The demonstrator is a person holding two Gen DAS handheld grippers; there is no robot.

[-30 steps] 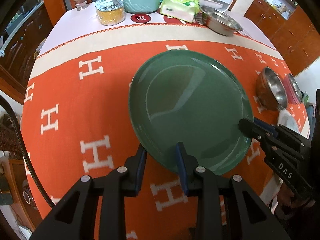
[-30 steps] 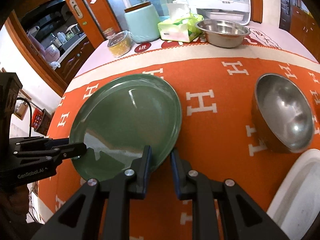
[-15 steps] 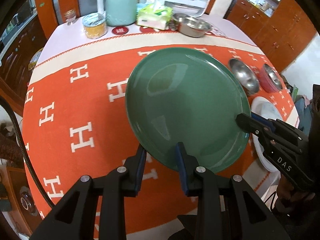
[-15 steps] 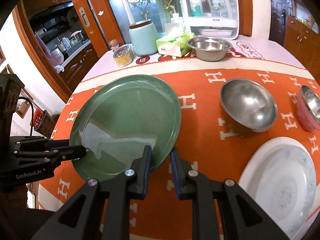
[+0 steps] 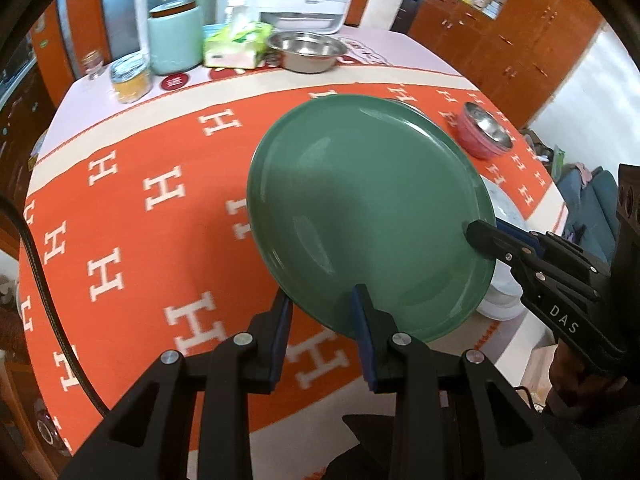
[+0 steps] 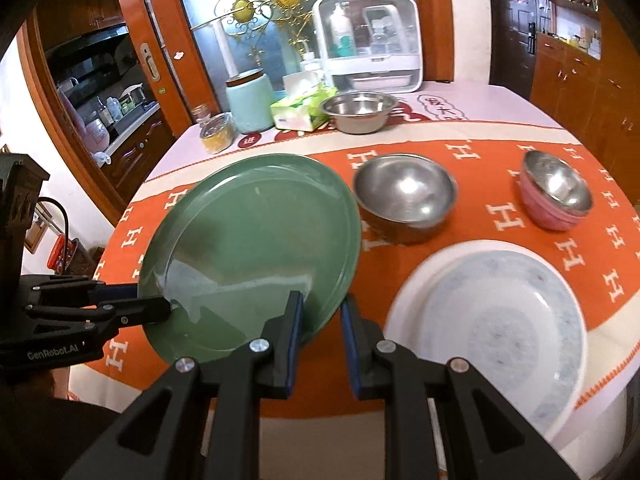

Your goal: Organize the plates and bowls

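**Both claws hold the green plate above the bench**

Left wrist view: the left claw (image 5: 322, 304) clamps the near rim of the round glossy green plate (image 5: 368, 216), which is tilted above the orange H-patterned bench (image 5: 160, 208). The right claw (image 5: 474, 236) pinches the plate's right edge.

Right wrist view: the right claw (image 6: 320, 312) grips the green plate's near edge. Right of the plate sit a steel bowl (image 6: 404, 196), a pink bowl (image 6: 556, 196) and a white plate (image 6: 504, 328).

green plate (image 6: 256, 248) tilted above table; white plate (image 6: 500, 320), steel bowl (image 6: 404, 196), pink bowl (image 6: 556, 192) on cloth.
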